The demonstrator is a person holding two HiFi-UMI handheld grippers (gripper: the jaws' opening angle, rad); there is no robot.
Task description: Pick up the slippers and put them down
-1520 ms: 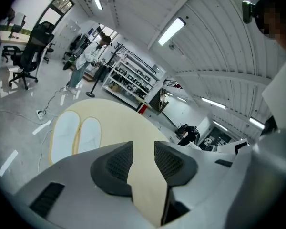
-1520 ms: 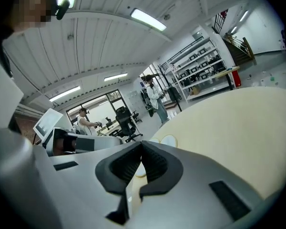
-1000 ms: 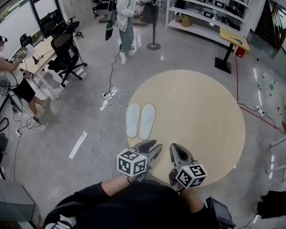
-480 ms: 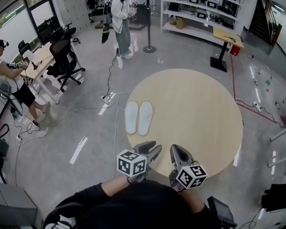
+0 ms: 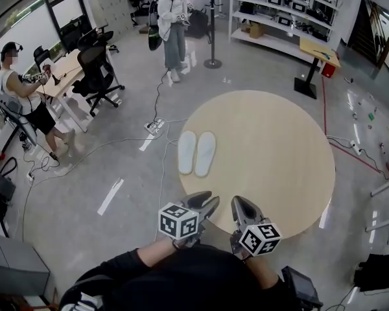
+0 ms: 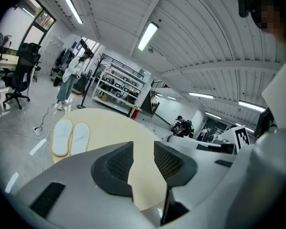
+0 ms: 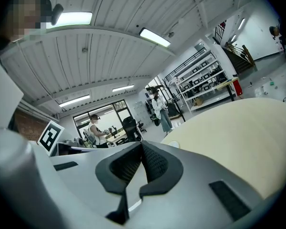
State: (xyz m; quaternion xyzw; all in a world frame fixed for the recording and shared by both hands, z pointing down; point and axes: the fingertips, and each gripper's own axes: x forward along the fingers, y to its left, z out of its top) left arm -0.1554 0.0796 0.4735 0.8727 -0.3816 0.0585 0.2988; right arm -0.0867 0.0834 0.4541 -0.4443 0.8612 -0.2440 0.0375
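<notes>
A pair of white slippers (image 5: 196,153) lies side by side, soles down, at the left edge of a round beige table (image 5: 279,173). In the left gripper view the slippers (image 6: 69,136) show ahead and to the left of the jaws. My left gripper (image 5: 204,201) hovers at the table's near edge, well short of the slippers, open with nothing between its fingers (image 6: 119,163). Beside it on the right, my right gripper (image 5: 241,203) is shut and empty, and its pads (image 7: 152,163) meet over the tabletop.
Cables (image 5: 157,118) trail over the grey floor left of the table. A person (image 5: 174,24) stands beyond it near a pole stand (image 5: 212,62). Another person sits at a desk (image 5: 61,67) with office chairs (image 5: 97,76). Shelves (image 5: 285,11) line the back wall.
Both grippers keep their place and their jaw positions in the head view. The table and slippers have shifted slightly up and to the right in the picture as the view moved.
</notes>
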